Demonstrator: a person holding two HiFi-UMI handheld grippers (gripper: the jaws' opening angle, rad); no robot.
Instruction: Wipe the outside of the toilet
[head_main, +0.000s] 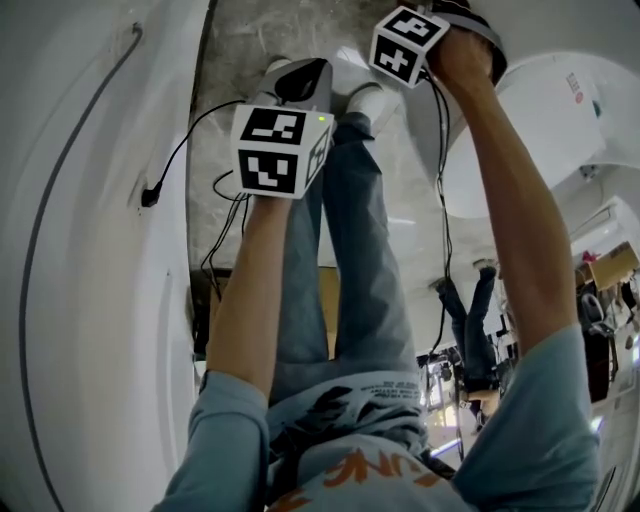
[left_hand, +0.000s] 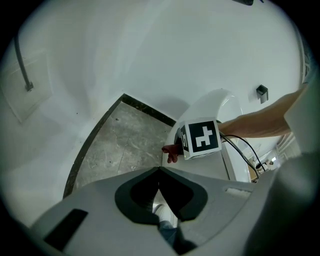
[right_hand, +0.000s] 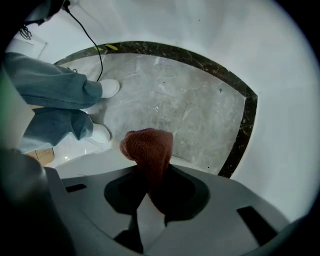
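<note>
The white toilet (head_main: 535, 115) stands at the right of the head view, its rounded body under my right arm. My right gripper (right_hand: 150, 172) is shut on a reddish-brown cloth (right_hand: 149, 145), whose bunched end sticks out past the jaws just above the toilet's white surface (right_hand: 95, 159). In the left gripper view the same cloth (left_hand: 172, 151) shows beside the right gripper's marker cube (left_hand: 202, 138), against the toilet (left_hand: 215, 106). My left gripper (head_main: 300, 82) hangs over the floor away from the toilet. Its jaws meet with nothing between them (left_hand: 159, 172).
Grey marble floor (right_hand: 190, 100) with a dark border strip (right_hand: 240, 140) runs between white walls. My two white shoes (right_hand: 107, 88) and jeans legs stand beside the toilet. A black cable and plug (head_main: 150, 195) hang on the left wall. A small dark fitting (left_hand: 261, 91) sits on the wall.
</note>
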